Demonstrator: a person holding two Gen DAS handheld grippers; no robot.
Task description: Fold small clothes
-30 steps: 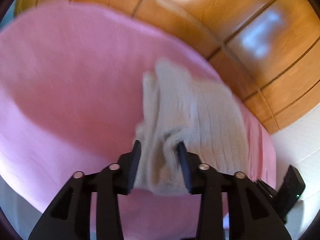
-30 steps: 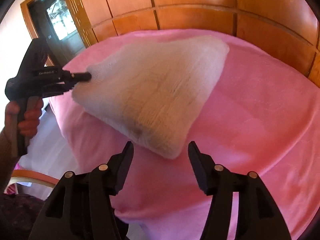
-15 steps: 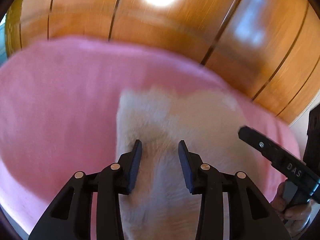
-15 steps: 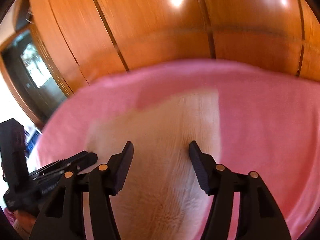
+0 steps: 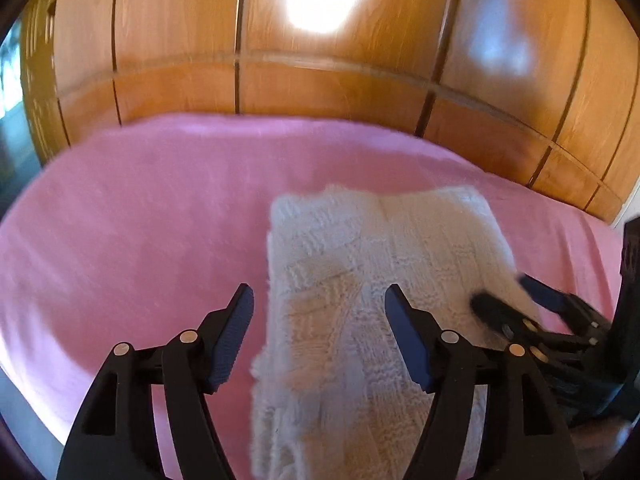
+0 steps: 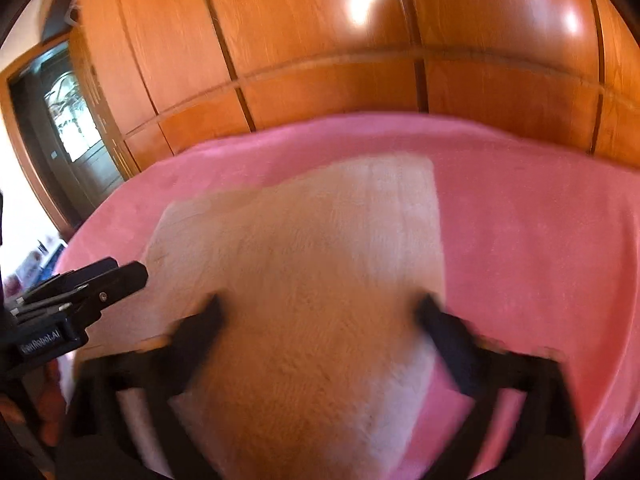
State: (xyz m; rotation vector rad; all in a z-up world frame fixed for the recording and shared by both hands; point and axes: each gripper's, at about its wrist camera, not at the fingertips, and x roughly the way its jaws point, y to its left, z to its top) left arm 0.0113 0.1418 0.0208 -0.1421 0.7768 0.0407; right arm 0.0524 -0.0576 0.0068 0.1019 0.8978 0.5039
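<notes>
While both sets of jaws are opening, the cream knit garment [image 5: 360, 280] lies folded on the pink bed cover [image 5: 140, 220], released by the left gripper [image 5: 319, 300] and the right gripper [image 6: 320, 304], pads apart from it.

One cream knit garment [image 5: 360, 280], one pink blanket [image 5: 140, 220], two claws [image 5: 318, 332]

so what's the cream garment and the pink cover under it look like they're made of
Cream garment: seemingly a knitted yarn, wool or acrylic, matte and fuzzy, with ribbed and woven-look stitch blocks. Pink cover: looks like soft fleece or plush, matte, without visible weave.
</notes>
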